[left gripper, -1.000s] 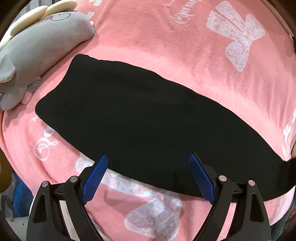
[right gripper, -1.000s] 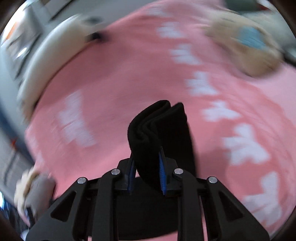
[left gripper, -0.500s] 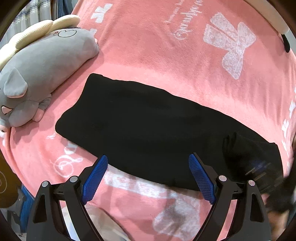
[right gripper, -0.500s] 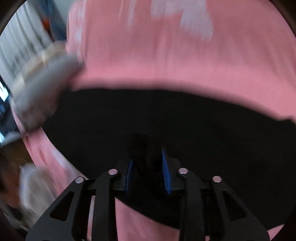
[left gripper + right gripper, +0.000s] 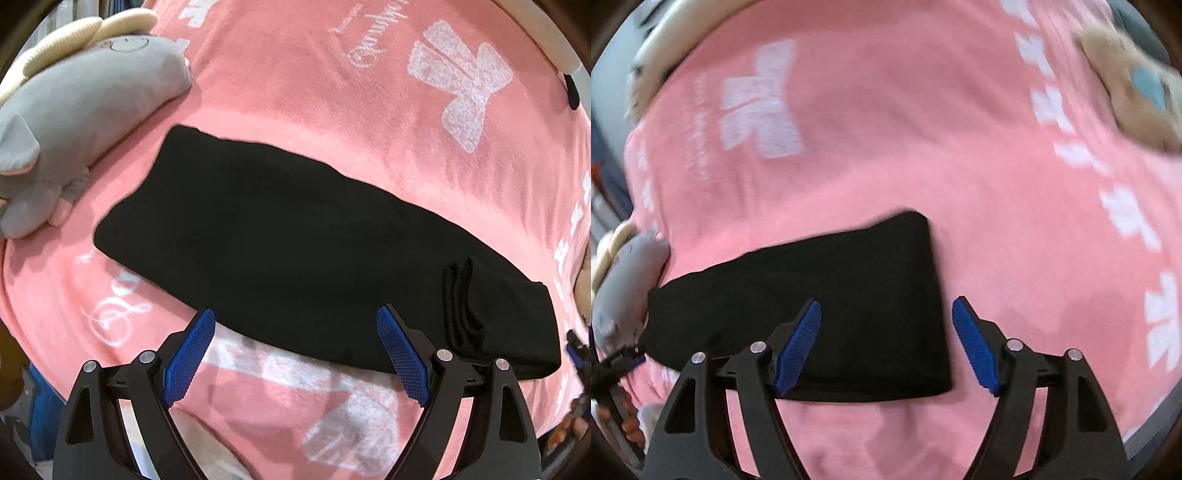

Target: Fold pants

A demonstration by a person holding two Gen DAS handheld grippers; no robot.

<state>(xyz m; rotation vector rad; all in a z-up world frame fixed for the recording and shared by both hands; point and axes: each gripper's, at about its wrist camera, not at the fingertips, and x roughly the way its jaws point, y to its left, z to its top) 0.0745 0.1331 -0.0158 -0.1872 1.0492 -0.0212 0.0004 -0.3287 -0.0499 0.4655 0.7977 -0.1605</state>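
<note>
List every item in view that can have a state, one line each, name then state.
black pants: folded into a long band, lying flat on the blanket, held by neither tool.
left tool: open, empty, over the band's near edge.
right tool: just opened, nothing pinched, over the band's folded end.
pink blanket: spread out under the pants.
grey plush toy: lying on the blanket beside the pants.

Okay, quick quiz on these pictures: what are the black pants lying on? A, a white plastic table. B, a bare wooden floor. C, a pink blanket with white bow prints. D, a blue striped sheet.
C: the black pants lie flat on a pink blanket printed with white bows, and the right wrist view shows the same pink cloth around them.
</note>
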